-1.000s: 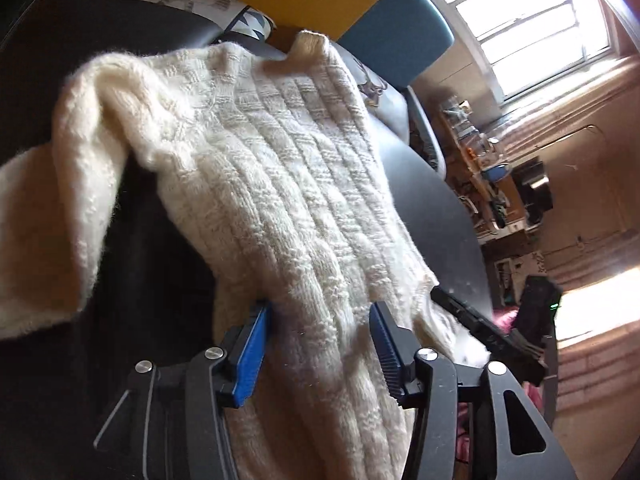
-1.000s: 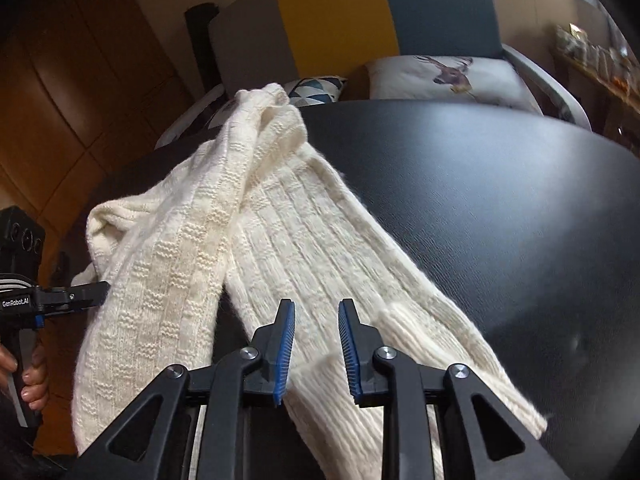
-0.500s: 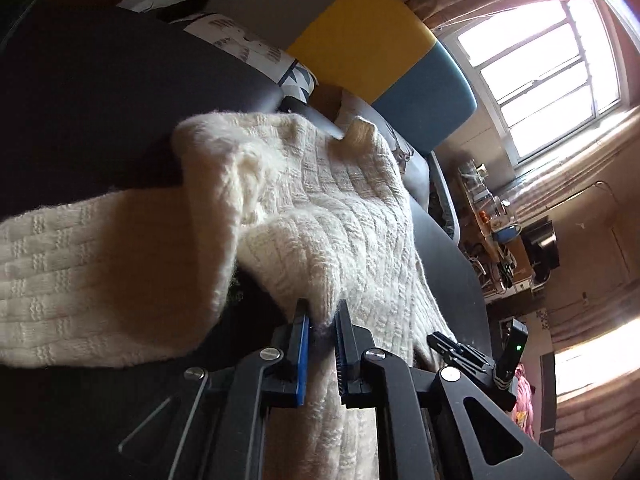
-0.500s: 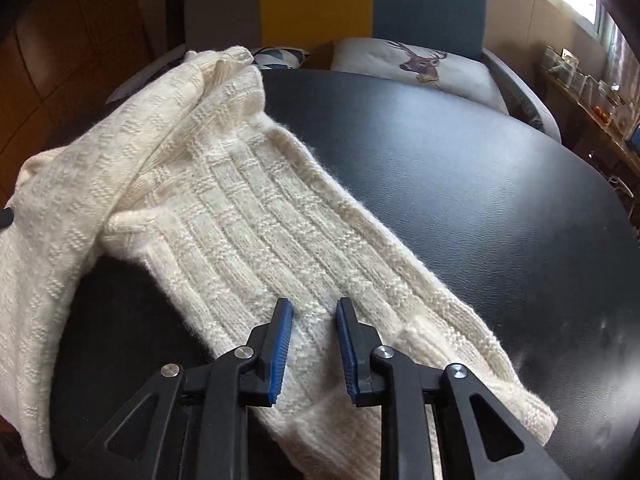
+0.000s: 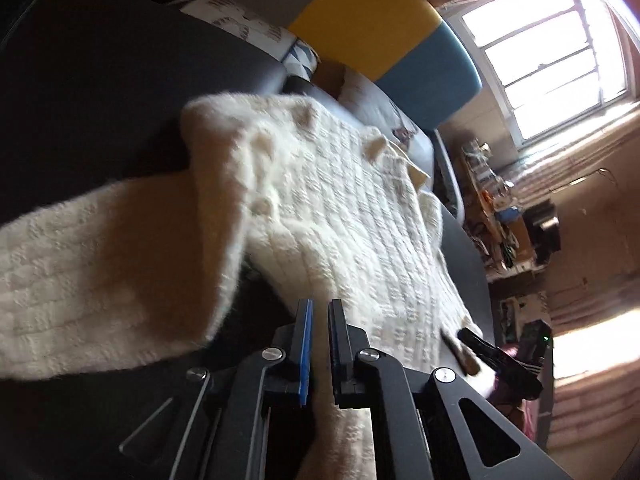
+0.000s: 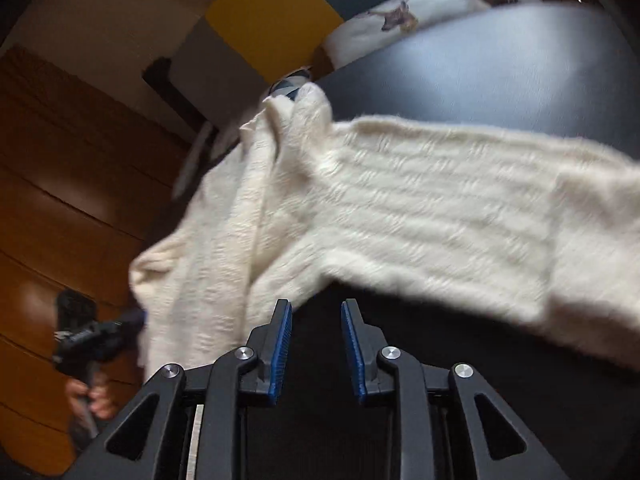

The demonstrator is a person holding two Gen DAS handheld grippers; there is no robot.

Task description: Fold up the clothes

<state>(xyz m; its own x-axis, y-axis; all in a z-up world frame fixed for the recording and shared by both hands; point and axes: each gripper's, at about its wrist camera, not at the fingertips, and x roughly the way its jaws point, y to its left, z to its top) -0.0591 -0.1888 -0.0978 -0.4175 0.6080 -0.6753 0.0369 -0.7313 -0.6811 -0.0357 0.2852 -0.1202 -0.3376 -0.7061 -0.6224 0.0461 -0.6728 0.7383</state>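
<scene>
A cream knitted sweater [image 5: 340, 208] lies partly spread on a round black table [image 5: 80, 92]. My left gripper [image 5: 319, 312] is shut on the sweater's near edge, with knit pinched between its blue pads. One sleeve [image 5: 92, 280] hangs to the left. In the right wrist view the sweater [image 6: 400, 208] stretches across the table [image 6: 500, 72], a sleeve end at the right. My right gripper [image 6: 316, 320] is open, just below the sweater's edge, with nothing between its pads. The left gripper [image 6: 132, 318] shows at the far left, holding the cloth.
A sofa with grey, yellow and blue back panels [image 5: 380, 24] and patterned cushions [image 6: 384, 20] stands behind the table. A bright window [image 5: 552, 52] and a cluttered shelf [image 5: 492, 208] are at the right. Wooden panelling [image 6: 60, 200] is at the left.
My left gripper closed on the sweater's edge and has pulled it up and across. My right gripper has opened wider, let go of the knit and drawn back off it.
</scene>
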